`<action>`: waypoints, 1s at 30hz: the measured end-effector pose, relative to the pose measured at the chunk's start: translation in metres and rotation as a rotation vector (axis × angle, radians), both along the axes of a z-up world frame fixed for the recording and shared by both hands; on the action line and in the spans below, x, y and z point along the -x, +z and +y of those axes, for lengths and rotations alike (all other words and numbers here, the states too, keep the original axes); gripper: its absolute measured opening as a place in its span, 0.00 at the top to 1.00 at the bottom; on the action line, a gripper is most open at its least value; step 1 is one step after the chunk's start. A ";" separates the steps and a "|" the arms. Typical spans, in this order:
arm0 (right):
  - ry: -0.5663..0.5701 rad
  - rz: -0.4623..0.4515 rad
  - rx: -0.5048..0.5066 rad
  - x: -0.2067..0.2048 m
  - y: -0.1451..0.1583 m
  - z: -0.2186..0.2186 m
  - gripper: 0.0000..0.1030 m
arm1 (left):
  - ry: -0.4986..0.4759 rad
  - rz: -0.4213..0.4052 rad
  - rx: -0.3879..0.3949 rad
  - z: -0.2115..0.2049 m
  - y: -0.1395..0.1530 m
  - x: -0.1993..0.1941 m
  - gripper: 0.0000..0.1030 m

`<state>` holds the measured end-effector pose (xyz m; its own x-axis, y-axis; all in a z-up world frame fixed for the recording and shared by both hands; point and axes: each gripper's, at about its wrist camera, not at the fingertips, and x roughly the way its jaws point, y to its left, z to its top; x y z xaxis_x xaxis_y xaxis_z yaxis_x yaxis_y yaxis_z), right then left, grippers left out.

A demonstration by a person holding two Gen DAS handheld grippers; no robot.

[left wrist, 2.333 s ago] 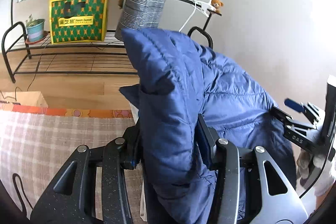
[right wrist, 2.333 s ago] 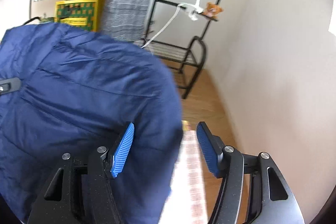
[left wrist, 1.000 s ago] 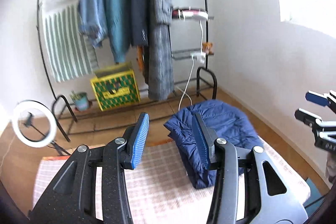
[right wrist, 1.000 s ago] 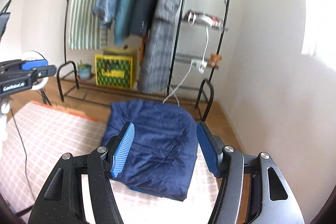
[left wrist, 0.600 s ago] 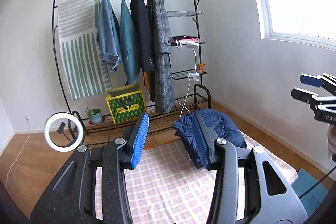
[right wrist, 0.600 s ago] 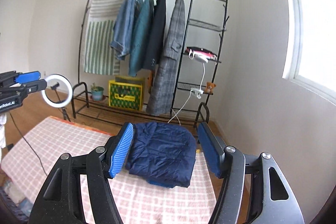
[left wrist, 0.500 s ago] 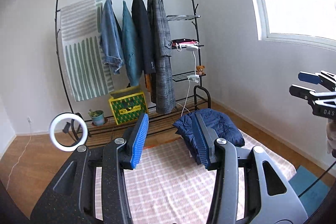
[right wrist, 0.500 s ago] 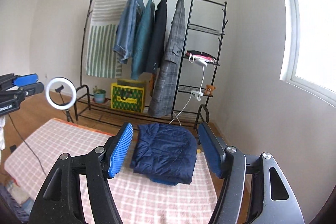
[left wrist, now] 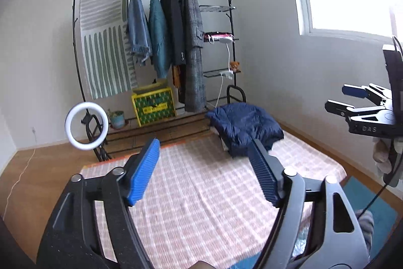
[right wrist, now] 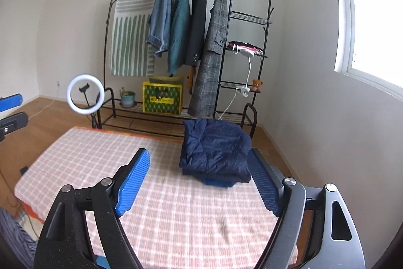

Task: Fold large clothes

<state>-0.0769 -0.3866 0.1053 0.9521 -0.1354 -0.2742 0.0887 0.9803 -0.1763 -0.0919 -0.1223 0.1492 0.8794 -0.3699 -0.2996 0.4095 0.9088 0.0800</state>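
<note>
Lying folded: the navy puffer jacket (right wrist: 215,146) sits as a compact bundle at the far right corner of the bed (right wrist: 105,155), nearest the clothes rack.
Jacket detail: quilted cloth, several layers stacked, with a brighter blue layer peeking out at the near bottom edge in the right wrist view.
Bed: covered by a pink and white checked blanket (left wrist: 201,193); an orange edge shows along the far side.
Left gripper (left wrist: 205,173): released and empty, jaws opening, blue ribbed pads (left wrist: 143,169) spread wide over the blanket, well apart from the jacket.
Right gripper (right wrist: 197,183): released and empty, jaws opening, nothing between the pads (right wrist: 132,182); the jacket lies beyond the fingertips, untouched.
Across views: each gripper shows at the edge of the other's view, the right one at the right edge of the left wrist view, the left one at the left edge of the right wrist view.
Clothes rack (right wrist: 267,24): black metal, against the far wall, behind the bed.
Hanging on it: a striped green and white cloth (right wrist: 131,27), a denim jacket (right wrist: 161,19), a teal cardigan (right wrist: 180,32), a black blazer (right wrist: 196,29) and a grey plaid coat (right wrist: 211,57).
Rack shelves: a small teddy bear (right wrist: 256,85) on a side shelf.
Bottom rail: a yellow and green box (right wrist: 162,98) beside a potted plant (right wrist: 127,97).
Ring light (right wrist: 85,91): on a stand on the wooden floor, left of the bed.
Window (right wrist: 372,17): bright, on the right wall.
</note>
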 end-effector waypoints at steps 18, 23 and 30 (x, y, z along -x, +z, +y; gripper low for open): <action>-0.045 -0.002 -0.011 0.008 -0.068 0.041 0.19 | 0.054 0.023 -0.003 0.022 -0.085 0.011 0.00; -0.061 0.014 -0.040 -0.016 -0.088 0.039 0.19 | 0.057 0.066 -0.003 0.018 -0.104 -0.013 0.00; -0.097 0.057 -0.059 -0.052 -0.119 0.035 0.19 | 0.065 0.124 -0.034 0.009 -0.138 -0.057 0.00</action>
<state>-0.0253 -0.3516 -0.0134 0.9179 -0.2086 -0.3375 0.1754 0.9764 -0.1263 -0.0354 -0.1135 0.0109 0.8568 -0.3012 -0.4185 0.3585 0.9313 0.0636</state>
